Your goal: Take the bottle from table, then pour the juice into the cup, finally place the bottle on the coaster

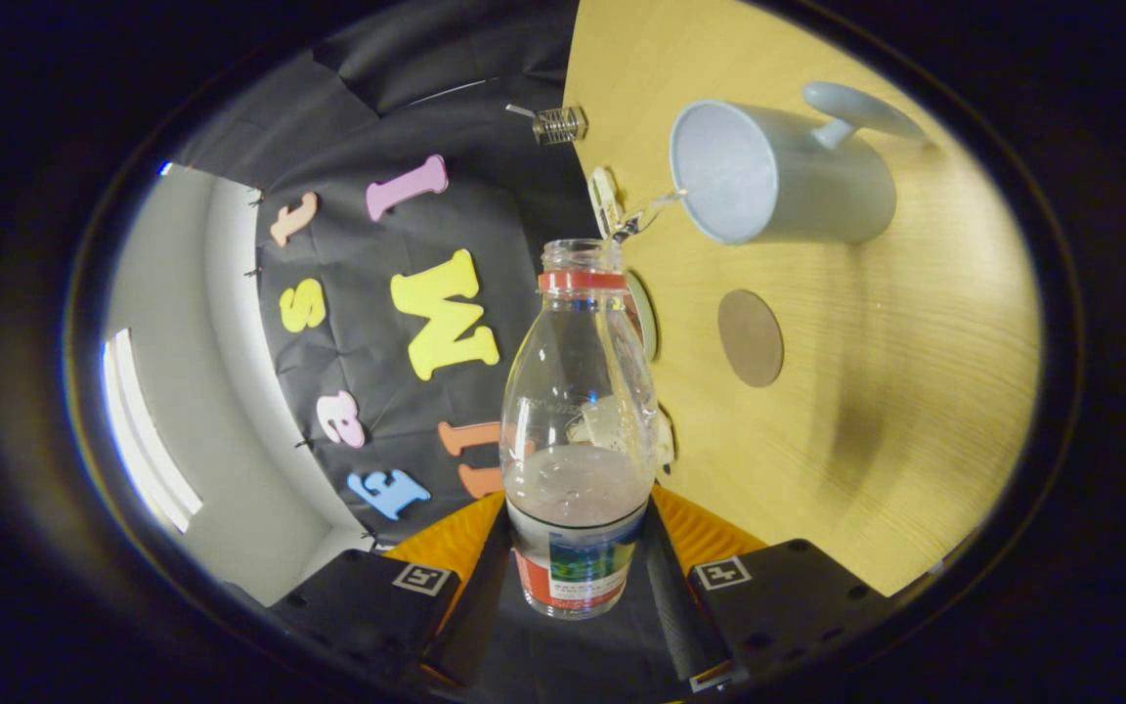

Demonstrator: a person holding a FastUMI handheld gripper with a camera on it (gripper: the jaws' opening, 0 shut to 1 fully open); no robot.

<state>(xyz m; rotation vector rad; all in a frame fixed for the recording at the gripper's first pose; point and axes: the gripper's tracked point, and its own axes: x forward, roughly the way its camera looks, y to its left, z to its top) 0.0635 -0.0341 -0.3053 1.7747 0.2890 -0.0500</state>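
In the gripper view the claw (578, 577) pinches the clear plastic bottle with a red neck ring (578, 430), one finger on each side of its labelled base. The bottle's long axis runs straight ahead, open mouth pointing away, a thin stream arcing to the pale blue handled cup (778, 176). The round brown coaster (750, 337) lies between them on the bare wooden surface (915, 391), just short of the edge.

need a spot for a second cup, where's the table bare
Bare wood lies past the coaster, on the side away from the bottle that the gripper is shut on, and below the cup toward the table edge. It is crowded between the bottle neck, cup mouth and coaster.
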